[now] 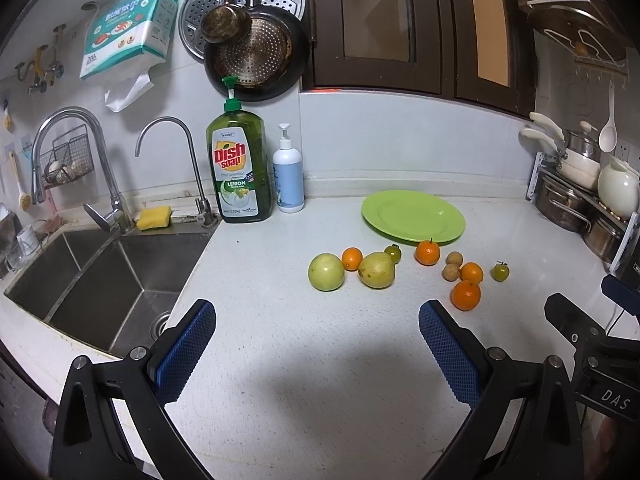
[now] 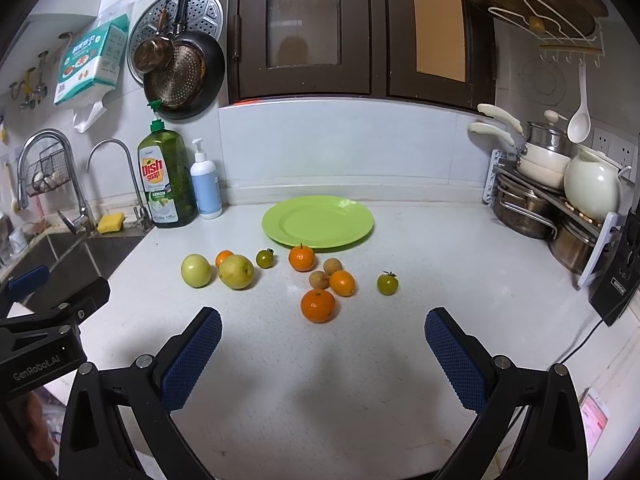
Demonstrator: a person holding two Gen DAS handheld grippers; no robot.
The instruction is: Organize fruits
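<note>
Ten small fruits loose on the white speckled counter (image 2: pixel 360 360), none yet on the green plate (image 2: pixel 318 222) just behind them: by all signs the very start, no piece lifted so far. At the left of the scatter, a round pale-green apple (image 2: pixel 196 270) and a lumpier yellow-green pear-like fruit (image 2: pixel 236 271) nearly touching, a small orange (image 2: pixel 224 258) tucked behind the pair. Toward the middle, a dark green cherry tomato (image 2: pixel 265 258) with its stem on, then a stemmed mandarin (image 2: pixel 302 259) just in front of the plate rim. Nearer, a tight cluster: two brown, rough-skinned longan-like balls (image 2: pixel 325 273), a smooth orange (image 2: pixel 342 283) against them, and the largest mandarin (image 2: pixel 318 305) closest to the camera. Off to the right, apart from the rest, a second green tomato (image 2: pixel 387 283). Right gripper (image 2: pixel 323 334) spread wide and holding nothing, blue cross-hatched rubber pads (image 2: pixel 192 360) framing the large mandarin from well short of it. Left gripper (image 1: pixel 317 326) likewise wide apart and bare, aimed at the apple and pear. Next, probably: forward and down over one fruit, a centred close across its widest part, gentle on the soft tomatoes, firm enough on glossy round skins prone to rolling, then a lift to the shallow, smooth plastic-looking plate. Beyond, a green dish soap bottle (image 2: pixel 166 184) and steel sink (image 1: pixel 100 280) at left, stacked steel pots (image 2: pixel 532 208) at right.
</note>
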